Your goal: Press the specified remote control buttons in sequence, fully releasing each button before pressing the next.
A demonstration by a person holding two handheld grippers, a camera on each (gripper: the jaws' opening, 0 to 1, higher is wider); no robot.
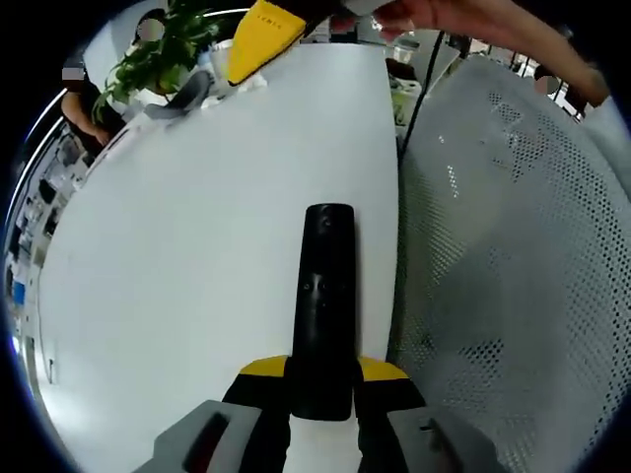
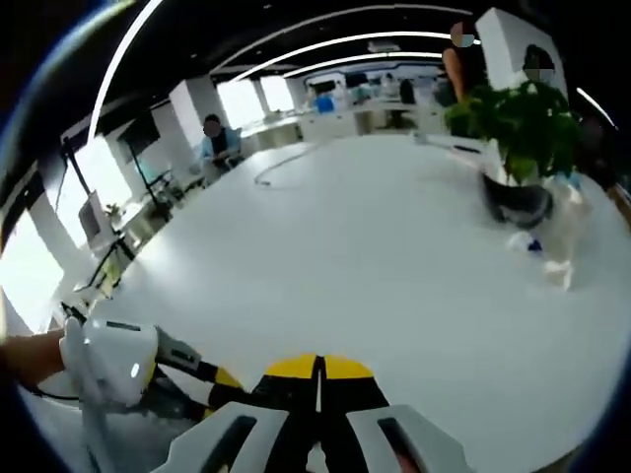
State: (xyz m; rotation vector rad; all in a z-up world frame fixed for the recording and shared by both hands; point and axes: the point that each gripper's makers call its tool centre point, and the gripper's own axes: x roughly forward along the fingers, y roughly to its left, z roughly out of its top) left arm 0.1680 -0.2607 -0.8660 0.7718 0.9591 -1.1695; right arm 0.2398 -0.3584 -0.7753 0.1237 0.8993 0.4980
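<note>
Left tool (image 1: 321, 394) pinches the remote (image 1: 324, 305)'s near end.
Remote points away over the white tabletop (image 1: 197, 256); right tool (image 2: 317, 404) is pressed together, a plant (image 2: 521, 128) far right.

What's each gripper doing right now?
Left gripper: shut on the black remote control.
Right gripper: shut, holding nothing, above the white table.
</note>
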